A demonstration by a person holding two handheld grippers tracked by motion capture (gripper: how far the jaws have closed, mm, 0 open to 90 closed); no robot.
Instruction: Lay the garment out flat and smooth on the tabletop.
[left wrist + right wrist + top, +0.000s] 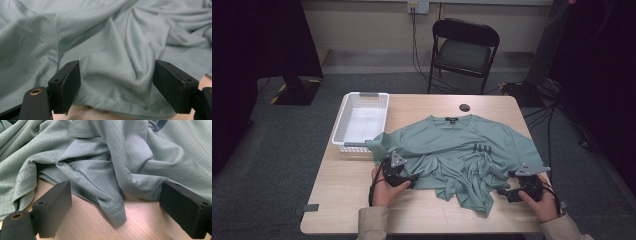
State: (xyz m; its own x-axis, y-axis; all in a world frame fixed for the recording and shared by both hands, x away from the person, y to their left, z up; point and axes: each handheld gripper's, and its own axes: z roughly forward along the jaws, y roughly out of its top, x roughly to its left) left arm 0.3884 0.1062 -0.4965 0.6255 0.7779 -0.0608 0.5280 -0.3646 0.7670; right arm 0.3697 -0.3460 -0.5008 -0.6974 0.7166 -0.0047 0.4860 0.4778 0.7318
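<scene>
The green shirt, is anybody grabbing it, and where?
No, nothing is held. The left tool stands open around a fold at the hem of the green shirt; the right tool is open too, fabric lying loose between its jaws.

A light wooden table (pixel 337 185) fills the middle of the frame; on it a crumpled green T-shirt (pixel 452 145) spreads across the centre, a white plastic basket (pixel 343 122) sits upper left, a small dark disc (pixel 465 107) near the far edge

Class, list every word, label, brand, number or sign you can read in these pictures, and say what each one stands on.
No text can be read.
Dark neck label inside the T-shirt collar: too small.
Dark chest marking on the T-shirt: blurred.
</scene>
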